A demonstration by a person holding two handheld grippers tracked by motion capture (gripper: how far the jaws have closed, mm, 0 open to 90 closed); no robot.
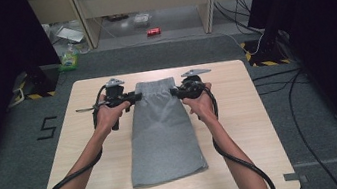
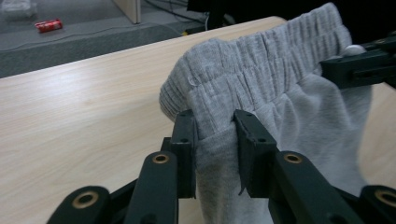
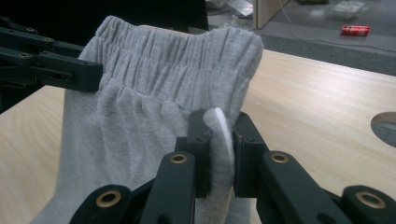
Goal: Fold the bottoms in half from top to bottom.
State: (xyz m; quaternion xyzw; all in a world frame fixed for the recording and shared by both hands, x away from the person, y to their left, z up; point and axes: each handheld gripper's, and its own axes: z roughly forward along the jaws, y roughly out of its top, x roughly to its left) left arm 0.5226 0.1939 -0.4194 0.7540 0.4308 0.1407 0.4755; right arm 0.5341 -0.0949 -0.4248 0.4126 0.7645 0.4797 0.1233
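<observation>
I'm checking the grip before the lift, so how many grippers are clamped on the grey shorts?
2. The left gripper pinches the grey shorts at the waistband's left end; the right gripper pinches its right end.

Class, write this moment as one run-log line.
left gripper: shut on waistband | right gripper: shut on waistband | item: grey knitted shorts, waistband end lifted | surface: light wooden table

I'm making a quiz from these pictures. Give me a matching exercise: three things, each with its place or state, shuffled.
Things:
1. left claw
2. folded grey fabric shorts
3. small red can

Places or states:
A. on the floor beyond the table
B. shut on the waistband's left corner
C. lying on the light wooden table, waistband end lifted

Pairs: 1-B, 2-C, 3-A
</observation>
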